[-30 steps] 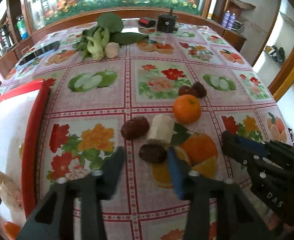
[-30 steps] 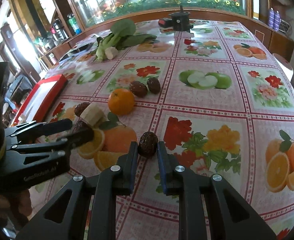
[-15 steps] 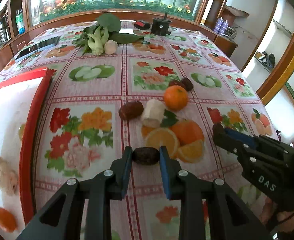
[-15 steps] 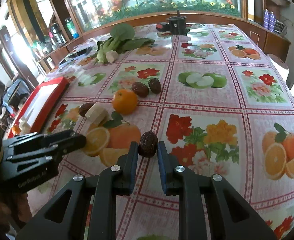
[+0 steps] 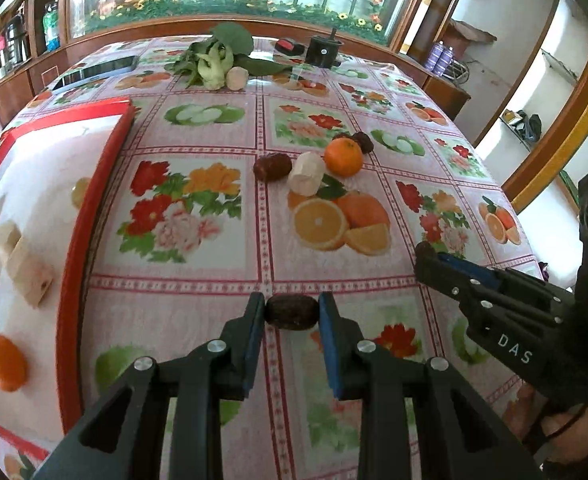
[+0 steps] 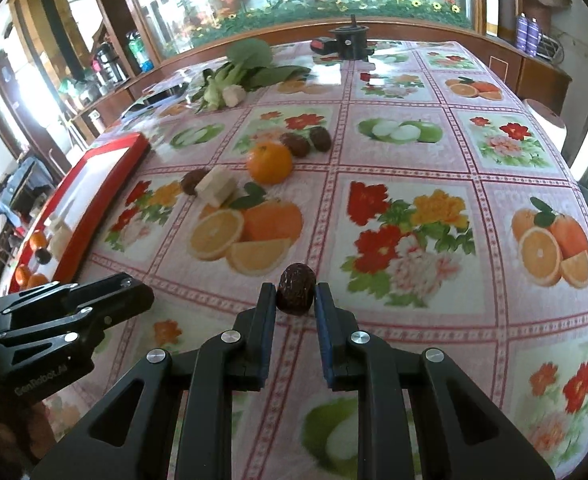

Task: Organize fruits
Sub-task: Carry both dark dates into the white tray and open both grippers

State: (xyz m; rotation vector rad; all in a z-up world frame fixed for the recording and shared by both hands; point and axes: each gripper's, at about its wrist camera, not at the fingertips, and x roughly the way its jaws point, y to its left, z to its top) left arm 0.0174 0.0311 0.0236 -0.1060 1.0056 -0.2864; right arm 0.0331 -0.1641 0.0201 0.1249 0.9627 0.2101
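Both grippers are now sitting nearer the worktop's front edge than a second ago, and the left gripper, whose jaws were apart around a dark date then, is now holding that fruit off the cloth. Its jaws are pressing on the two ends of the date, which is lying crosswise between the blue pads. The right gripper is likewise gripping a second, wrinkled date, standing upright between jaws that are drawn close together on it. Each gripper is showing at the edge of the other's view, side by side above the worktop, which is wearing a glossy cloth printed with flowers and fruit.

To the left, a red-rimmed white tray is lying on the cloth, already carrying an orange, pale banana chunks and a dark fruit at its edge.

Further back, near the middle of the cloth, loose fruit is waiting in a cluster: a third date, a banana piece touching it, a whole orange, and two more dates just behind.

At the far end, leafy greens are lying beside a black round device.
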